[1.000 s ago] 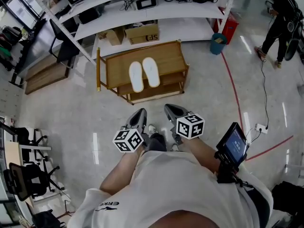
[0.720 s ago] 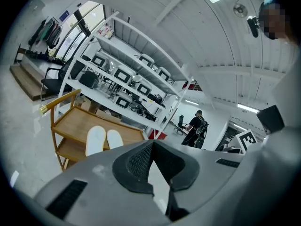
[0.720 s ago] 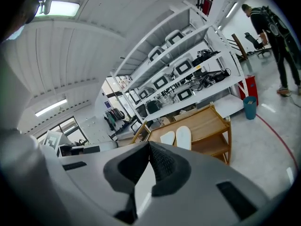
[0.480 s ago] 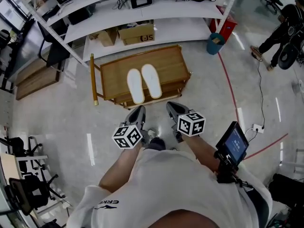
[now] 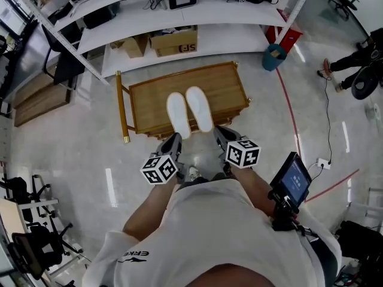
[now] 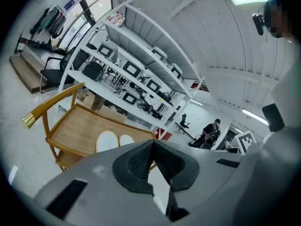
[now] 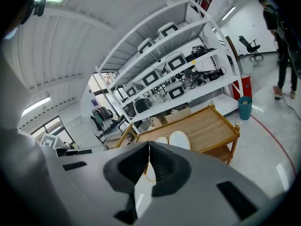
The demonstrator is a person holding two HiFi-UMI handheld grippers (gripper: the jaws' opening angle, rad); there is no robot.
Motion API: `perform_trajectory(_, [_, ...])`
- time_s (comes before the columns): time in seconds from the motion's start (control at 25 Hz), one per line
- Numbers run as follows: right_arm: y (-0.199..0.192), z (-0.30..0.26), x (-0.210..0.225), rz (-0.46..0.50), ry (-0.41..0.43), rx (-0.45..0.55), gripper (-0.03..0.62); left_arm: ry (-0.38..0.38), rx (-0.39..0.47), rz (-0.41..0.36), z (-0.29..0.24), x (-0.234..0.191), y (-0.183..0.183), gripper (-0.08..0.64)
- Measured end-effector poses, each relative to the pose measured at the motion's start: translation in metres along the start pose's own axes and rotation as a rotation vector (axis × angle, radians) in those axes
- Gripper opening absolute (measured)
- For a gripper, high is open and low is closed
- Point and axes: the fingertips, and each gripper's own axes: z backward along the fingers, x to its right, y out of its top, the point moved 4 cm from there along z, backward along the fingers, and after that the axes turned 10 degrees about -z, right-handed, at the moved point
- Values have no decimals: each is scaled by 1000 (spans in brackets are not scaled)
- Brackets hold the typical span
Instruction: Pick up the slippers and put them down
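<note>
Two white slippers lie side by side, soles up, on the top of a low wooden cart [image 5: 221, 82]: the left slipper [image 5: 178, 115] and the right slipper [image 5: 199, 107]. They also show in the left gripper view as slippers [image 6: 107, 140] and in the right gripper view as slippers [image 7: 179, 138]. My left gripper [image 5: 173, 141] is shut and empty, just short of the cart's near edge below the left slipper. My right gripper [image 5: 220, 134] is shut and empty at the cart's near edge, beside the right slipper's heel. In each gripper view the dark pads meet: left gripper [image 6: 152, 144], right gripper [image 7: 149, 146].
White shelving [image 5: 179, 28] with boxes and electronics stands behind the cart. A teal bin [image 5: 274, 55] and a red box sit at its right end. A person [image 5: 359, 58] stands far right by a floor cable. Office chairs [image 5: 24, 244] are at left.
Both grippers have come forward to the cart's near edge, and the cart and slippers now sit closer and lower in the head view. Jaws stayed shut.
</note>
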Motion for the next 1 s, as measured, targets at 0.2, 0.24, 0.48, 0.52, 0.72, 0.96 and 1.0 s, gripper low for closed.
perform_trajectory(0.2, [-2, -18, 17, -31, -47, -19, 6, 16, -47, 31, -10, -24, -8, 4])
perform_trajectory(0.24, [-3, -22, 22, -39, -53, -23, 6, 19, -58, 35, -13, -28, -10, 5])
perform_trajectory(0.48, [-8, -44, 53, -76, -81, -68, 6, 53, -121, 61, -29, -49, -27, 5])
perform_trajectory(0.52, [-10, -48, 58, -84, -82, -79, 6, 57, -133, 66, -32, -52, -30, 5])
perform_trajectory(0.72, [-14, -67, 83, -108, -93, -126, 6, 83, -172, 73, -48, -69, -43, 5])
perform_trajectory(0.96, [-22, -85, 107, -133, -105, -188, 8, 122, -215, 84, -64, -89, -58, 5])
perform_trajectory(1.0, [-24, -89, 111, -138, -100, -201, 8, 125, -223, 86, -66, -92, -62, 5])
